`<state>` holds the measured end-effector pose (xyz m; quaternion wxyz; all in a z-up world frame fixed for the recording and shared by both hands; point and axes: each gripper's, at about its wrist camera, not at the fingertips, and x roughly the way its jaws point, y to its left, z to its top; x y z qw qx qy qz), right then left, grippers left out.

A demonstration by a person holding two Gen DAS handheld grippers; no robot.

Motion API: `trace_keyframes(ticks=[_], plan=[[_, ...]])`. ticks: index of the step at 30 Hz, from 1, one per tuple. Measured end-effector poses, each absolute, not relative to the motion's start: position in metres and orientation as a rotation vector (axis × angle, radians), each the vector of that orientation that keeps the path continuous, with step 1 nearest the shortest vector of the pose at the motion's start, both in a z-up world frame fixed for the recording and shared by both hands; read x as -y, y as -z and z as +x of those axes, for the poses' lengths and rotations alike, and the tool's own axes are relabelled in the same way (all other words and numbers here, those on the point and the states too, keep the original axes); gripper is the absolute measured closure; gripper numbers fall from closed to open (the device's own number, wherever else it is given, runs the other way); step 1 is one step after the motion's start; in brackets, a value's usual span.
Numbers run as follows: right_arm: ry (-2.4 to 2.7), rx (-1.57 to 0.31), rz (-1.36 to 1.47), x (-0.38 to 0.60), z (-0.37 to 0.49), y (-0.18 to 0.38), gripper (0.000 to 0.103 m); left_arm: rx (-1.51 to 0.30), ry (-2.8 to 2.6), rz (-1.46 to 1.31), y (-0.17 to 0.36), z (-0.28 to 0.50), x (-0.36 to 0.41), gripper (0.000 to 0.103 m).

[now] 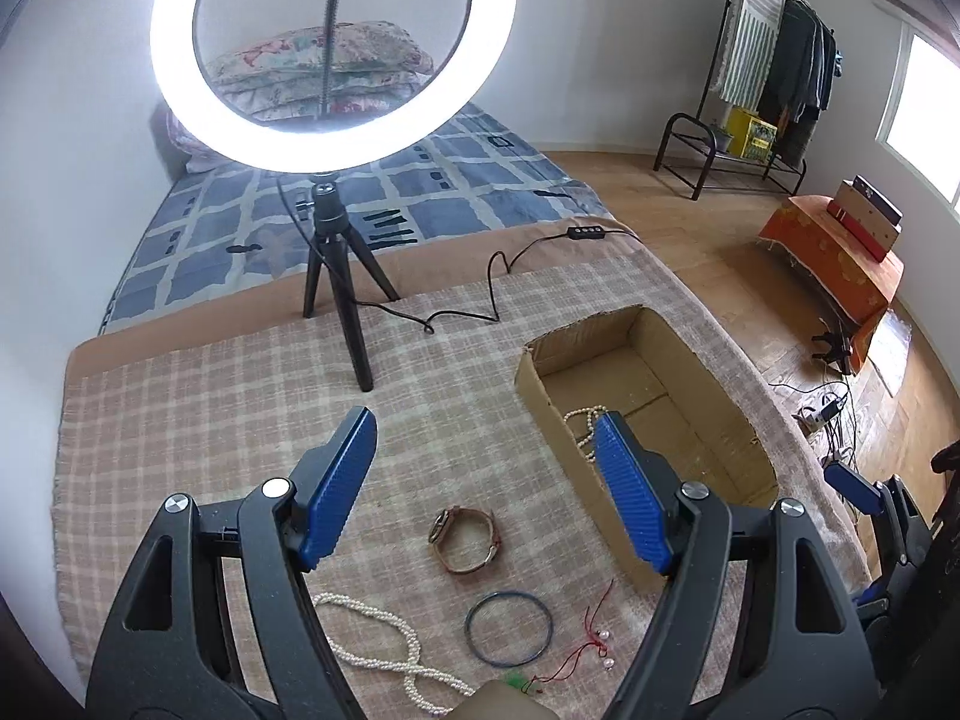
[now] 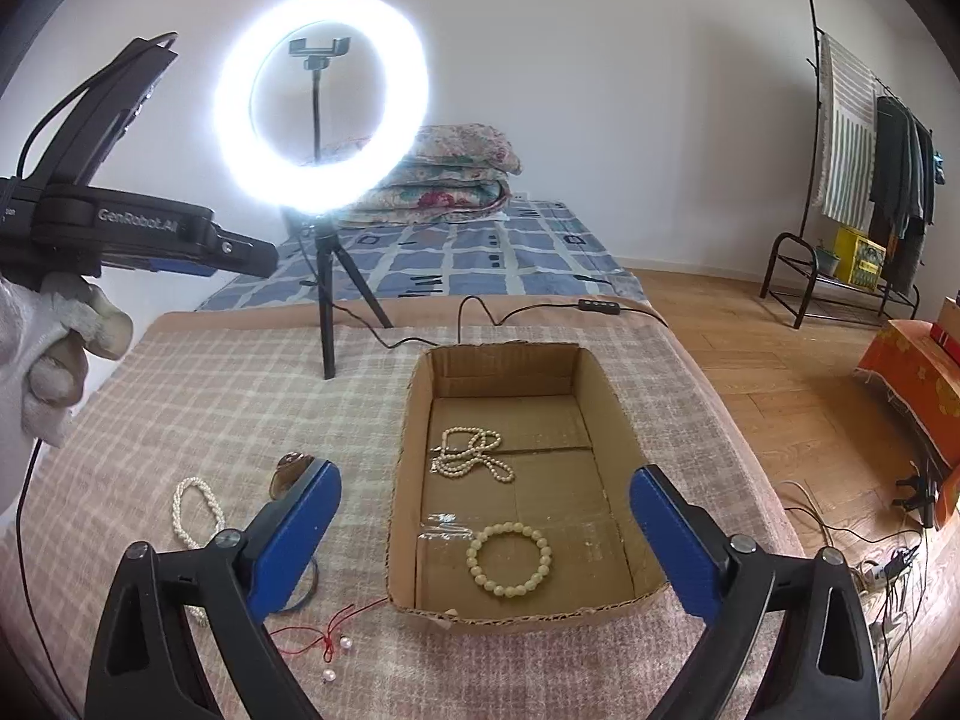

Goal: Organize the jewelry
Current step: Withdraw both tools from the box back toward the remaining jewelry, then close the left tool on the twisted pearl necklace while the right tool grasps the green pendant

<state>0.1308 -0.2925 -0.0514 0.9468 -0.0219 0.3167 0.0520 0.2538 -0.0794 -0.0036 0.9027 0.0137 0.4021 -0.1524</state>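
A cardboard box (image 2: 606,396) sits on the checked cloth; it also shows in the left wrist view (image 1: 708,420). Inside it lie a pearl necklace (image 2: 474,456) and a cream bead bracelet (image 2: 508,561). On the cloth left of the box lie a brown watch (image 1: 462,540), a blue bangle (image 1: 509,629), a pearl necklace (image 1: 384,642) and a red cord with pearls (image 1: 585,648). My left gripper (image 1: 486,438) is open and empty above the watch. My right gripper (image 2: 483,492) is open and empty above the box's near end.
A lit ring light on a black tripod (image 1: 336,276) stands at the cloth's far side, its cable (image 1: 492,294) trailing right. A bed with folded quilts (image 2: 444,174) lies behind. The wooden floor (image 2: 780,360), a clothes rack (image 2: 864,180) and cables are to the right.
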Motion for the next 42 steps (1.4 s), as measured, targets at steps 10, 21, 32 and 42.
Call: trace_keyframes(ticks=[10, 21, 32, 42], plan=[[-0.229, -0.675, -0.047, 0.277, 0.116, 0.056, 0.022, -0.847, 0.271, -0.003, 0.005, 0.216, 0.027, 0.026], [-0.401, -0.767, -0.092, 0.248, 0.103, 0.079, 0.038, -0.947, 0.215, -0.075, 0.049, 0.188, -0.023, 0.026], [-0.552, -0.87, -0.214, 0.197, 0.093, 0.113, 0.047, -1.093, 0.187, -0.196, 0.11, 0.184, -0.052, 0.026], [-0.627, -0.945, -0.236, 0.177, 0.099, 0.135, 0.061, -1.144, 0.193, -0.184, 0.136, 0.187, -0.047, 0.026]])
